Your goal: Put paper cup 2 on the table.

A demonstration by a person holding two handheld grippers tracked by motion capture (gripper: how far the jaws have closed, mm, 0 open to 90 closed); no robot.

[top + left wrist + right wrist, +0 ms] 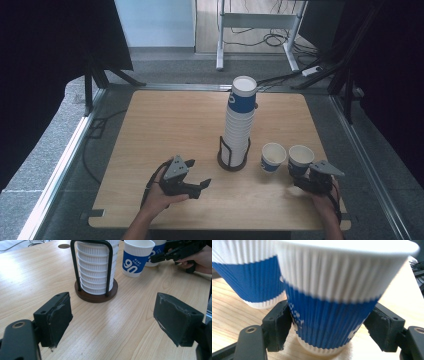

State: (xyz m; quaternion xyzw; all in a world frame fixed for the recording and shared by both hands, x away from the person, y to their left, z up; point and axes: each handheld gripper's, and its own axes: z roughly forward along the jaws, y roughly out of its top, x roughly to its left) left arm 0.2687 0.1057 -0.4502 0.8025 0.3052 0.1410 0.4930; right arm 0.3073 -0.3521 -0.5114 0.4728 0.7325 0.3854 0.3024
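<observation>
Pale wood grain runs across the table, which sits in a dim room with grey floor around it. Over on the right side, the right gripper has a paper cup between its fingers, and in the right gripper view both pads sit against the lower wall of that cup, one on each side, so that's a clamp on the cup. The cup stands upright, its long axis vertical, mouth pointing up, base down on the table or just at it; hard to tell whether it is touching. It's ribbed paper, white at the rim and foot with a broad blue band round the middle carrying white print, and it tapers toward the bottom. Just beside it stands a second cup of the same make, also upright and open at the top, the two nearly touching. Near the table's centre rises a tall stack of cups, held in a black wire holder on a round dark base. Down at the left, the left gripper rests low over the table, fingers apart with only bare wood between them, aimed toward the holder.
</observation>
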